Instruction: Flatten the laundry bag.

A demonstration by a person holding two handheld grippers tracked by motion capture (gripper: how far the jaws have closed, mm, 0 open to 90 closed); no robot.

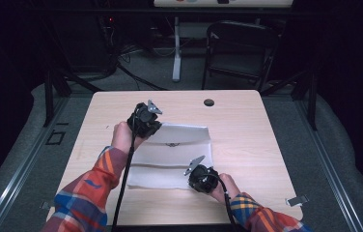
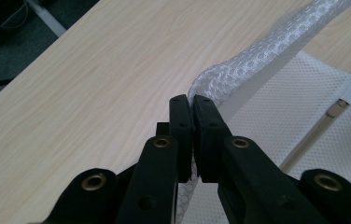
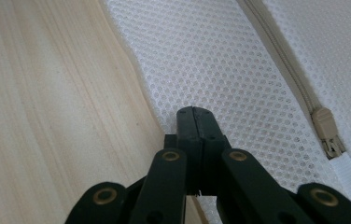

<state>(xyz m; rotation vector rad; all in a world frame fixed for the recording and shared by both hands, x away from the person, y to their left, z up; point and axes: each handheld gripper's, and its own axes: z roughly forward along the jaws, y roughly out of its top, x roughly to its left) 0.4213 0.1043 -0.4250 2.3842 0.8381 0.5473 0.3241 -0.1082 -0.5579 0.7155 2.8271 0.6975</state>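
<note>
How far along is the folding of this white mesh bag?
Done: both grippers have pinched the mesh bag; the left gripper holds its far edge, the right gripper a near corner. In hand: the far edge is lifted and curling over. Left: laying it flat on the table; no finished fold yet.

One white mesh bag (image 1: 170,157) is counted on one desk (image 1: 247,140), with two tools and one folding chair (image 1: 240,50).

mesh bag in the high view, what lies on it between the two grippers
Between the left gripper and right gripper, the white mesh bag carries only its own zipper line, seen in the high view.
</note>
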